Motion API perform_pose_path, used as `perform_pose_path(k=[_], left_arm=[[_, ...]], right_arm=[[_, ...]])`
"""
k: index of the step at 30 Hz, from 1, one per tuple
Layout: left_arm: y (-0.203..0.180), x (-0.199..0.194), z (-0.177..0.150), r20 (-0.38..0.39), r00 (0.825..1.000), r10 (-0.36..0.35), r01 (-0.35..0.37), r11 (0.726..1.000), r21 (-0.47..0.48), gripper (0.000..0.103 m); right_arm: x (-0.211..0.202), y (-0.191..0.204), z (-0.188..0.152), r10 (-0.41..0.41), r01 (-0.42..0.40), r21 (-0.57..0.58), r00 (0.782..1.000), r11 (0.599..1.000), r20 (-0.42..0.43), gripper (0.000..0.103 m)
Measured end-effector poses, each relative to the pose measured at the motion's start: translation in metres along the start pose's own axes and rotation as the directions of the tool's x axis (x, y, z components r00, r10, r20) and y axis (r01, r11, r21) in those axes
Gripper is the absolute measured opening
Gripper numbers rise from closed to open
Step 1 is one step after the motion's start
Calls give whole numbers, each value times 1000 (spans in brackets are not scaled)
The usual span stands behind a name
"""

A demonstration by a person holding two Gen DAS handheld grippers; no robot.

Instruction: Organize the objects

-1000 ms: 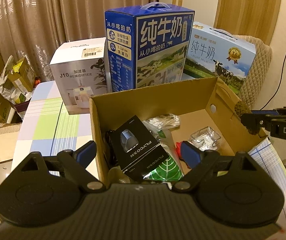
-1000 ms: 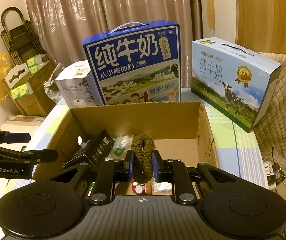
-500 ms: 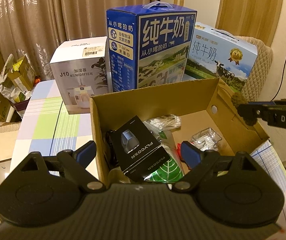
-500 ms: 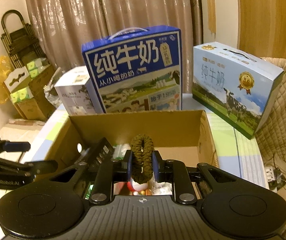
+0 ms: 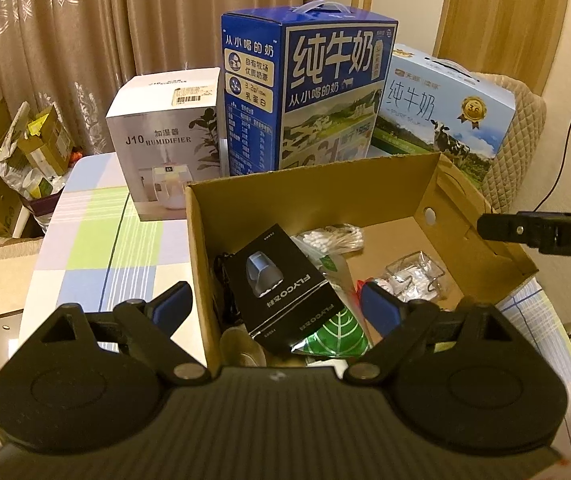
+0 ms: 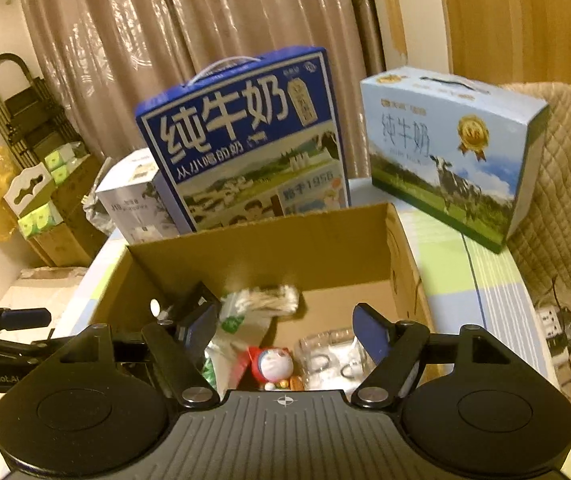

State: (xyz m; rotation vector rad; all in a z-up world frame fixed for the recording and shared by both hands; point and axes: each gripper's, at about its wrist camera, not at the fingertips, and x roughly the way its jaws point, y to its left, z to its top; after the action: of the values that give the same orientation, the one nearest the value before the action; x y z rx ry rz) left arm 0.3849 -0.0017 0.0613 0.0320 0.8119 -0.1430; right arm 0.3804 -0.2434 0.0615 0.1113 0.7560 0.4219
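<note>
Table: checked cloth [image 5: 97, 240] carries our box [image 6: 269, 256].
Box: holds shaver pack [image 5: 281, 284], swabs [image 6: 261, 300], toy [image 6: 271, 364].
Right tool [image 6: 285, 334]: just opened, empty.
Left tool [image 5: 273, 308]: wide, empty.
Risk: our next drop may bounce off the crowded contents.

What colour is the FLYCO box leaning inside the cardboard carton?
Black, with grey lettering and a grey product picture; the FLYCO box shows best in the left wrist view.

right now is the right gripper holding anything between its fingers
No, the right gripper stands open over the cardboard box with nothing between its blue pads; its jaws have just been opening.
</note>
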Motion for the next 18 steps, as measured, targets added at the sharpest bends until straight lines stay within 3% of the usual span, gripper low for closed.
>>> perform_pose_path(k=[18], left_arm=[[-6, -34, -19, 25, 1000, 13, -12, 998, -58, 102]], right_arm=[[-29, 12, -10, -13, 11, -37, 998, 999, -55, 73]])
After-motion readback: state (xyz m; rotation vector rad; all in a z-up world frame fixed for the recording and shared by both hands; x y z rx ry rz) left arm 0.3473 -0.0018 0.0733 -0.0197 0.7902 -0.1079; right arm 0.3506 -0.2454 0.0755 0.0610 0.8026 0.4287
